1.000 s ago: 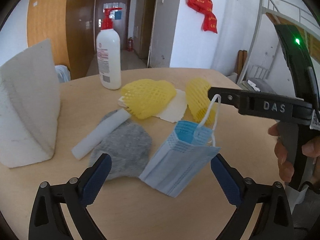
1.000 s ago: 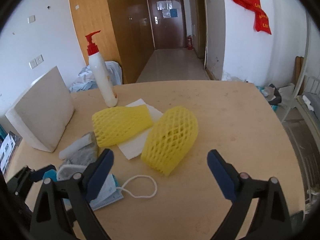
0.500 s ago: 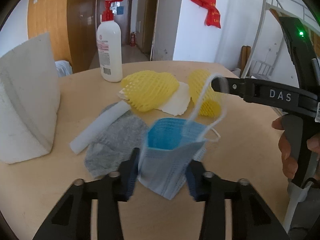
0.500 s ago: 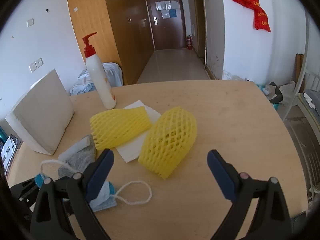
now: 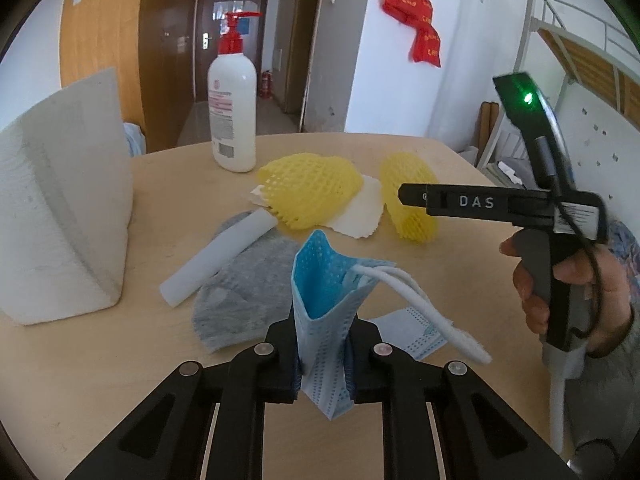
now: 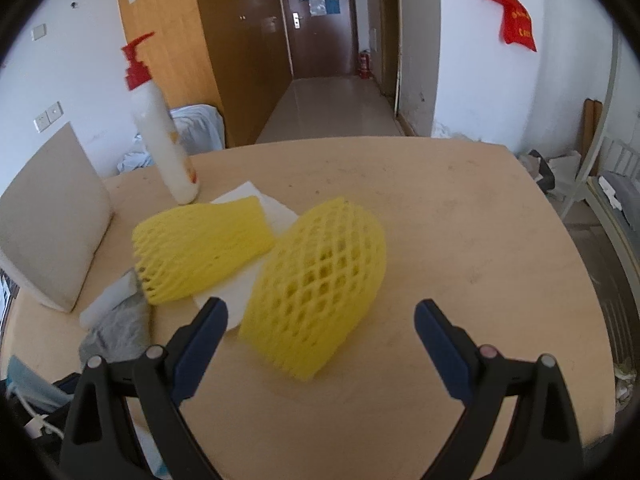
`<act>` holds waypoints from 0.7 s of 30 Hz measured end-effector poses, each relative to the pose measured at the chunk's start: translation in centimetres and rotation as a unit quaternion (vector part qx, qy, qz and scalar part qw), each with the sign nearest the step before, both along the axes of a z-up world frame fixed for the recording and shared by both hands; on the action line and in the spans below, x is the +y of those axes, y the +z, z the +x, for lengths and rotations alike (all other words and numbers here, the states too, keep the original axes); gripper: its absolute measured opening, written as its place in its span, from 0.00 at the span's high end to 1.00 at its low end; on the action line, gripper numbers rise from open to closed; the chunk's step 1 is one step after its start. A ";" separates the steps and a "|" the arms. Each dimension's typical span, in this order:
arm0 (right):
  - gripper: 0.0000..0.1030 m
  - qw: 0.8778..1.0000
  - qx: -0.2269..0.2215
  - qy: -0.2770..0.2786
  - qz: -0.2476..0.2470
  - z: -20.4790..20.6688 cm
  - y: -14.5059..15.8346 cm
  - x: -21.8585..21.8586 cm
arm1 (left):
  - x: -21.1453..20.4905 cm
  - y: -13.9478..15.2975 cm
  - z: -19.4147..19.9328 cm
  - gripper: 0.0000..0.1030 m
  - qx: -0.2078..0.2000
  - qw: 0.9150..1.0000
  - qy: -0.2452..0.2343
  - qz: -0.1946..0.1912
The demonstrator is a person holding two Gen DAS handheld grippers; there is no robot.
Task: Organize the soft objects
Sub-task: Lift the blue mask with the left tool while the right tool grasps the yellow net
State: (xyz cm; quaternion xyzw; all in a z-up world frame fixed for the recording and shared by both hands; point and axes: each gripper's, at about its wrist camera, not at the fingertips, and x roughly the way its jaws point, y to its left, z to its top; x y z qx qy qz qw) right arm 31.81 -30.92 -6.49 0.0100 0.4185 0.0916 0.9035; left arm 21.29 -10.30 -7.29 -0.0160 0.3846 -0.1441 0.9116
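A blue face mask (image 5: 320, 312) stands crumpled between the pads of my left gripper (image 5: 322, 344). Its jaws are closing and press on the mask, whose white ear loop (image 5: 424, 304) hangs free to the right. A second blue mask (image 5: 412, 336) lies flat behind it. My right gripper (image 6: 320, 344) is open, low over the table, with a yellow foam net (image 6: 320, 292) just beyond its fingertips. Another yellow net (image 6: 200, 248) lies on a white tissue (image 5: 360, 216). A grey cloth (image 5: 244, 292) and a white foam roll (image 5: 218, 256) lie left of the mask.
A big white foam block (image 5: 60, 220) stands at the left of the round wooden table (image 6: 460, 240). A white pump bottle (image 5: 232, 120) with a red top stands at the back. A hand (image 5: 580, 292) holds the right gripper at the table's right side.
My left jaws closed from wide open onto the blue mask, which crumpled upright. The ear loop slipped off the right gripper's finger. The right gripper moved down and closer to the yellow net.
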 end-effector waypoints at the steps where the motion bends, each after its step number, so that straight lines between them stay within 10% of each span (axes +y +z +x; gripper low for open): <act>1: 0.06 1.000 0.005 -0.002 0.000 0.2 -0.3 0.0 | 0.2 0.1 -0.1 0.84 -0.002 1.000 0.000 -0.002; 4: 0.12 1.000 0.022 -0.001 -0.002 0.9 -1.3 0.1 | 0.7 0.6 -0.6 0.84 -0.013 1.000 0.004 0.000; 8: 0.53 0.999 0.043 0.011 0.019 1.2 -2.0 0.0 | 1.4 1.2 -1.0 0.84 -0.021 1.000 0.008 -0.004; 12: 0.72 0.999 0.040 0.010 0.022 0.7 -1.7 -0.2 | 1.6 1.4 -1.4 0.83 -0.024 1.000 0.011 -0.002; 21: 0.79 1.000 0.008 0.012 0.014 -2.8 0.3 -0.1 | 2.3 2.1 -2.2 0.83 -0.033 0.999 0.021 -0.004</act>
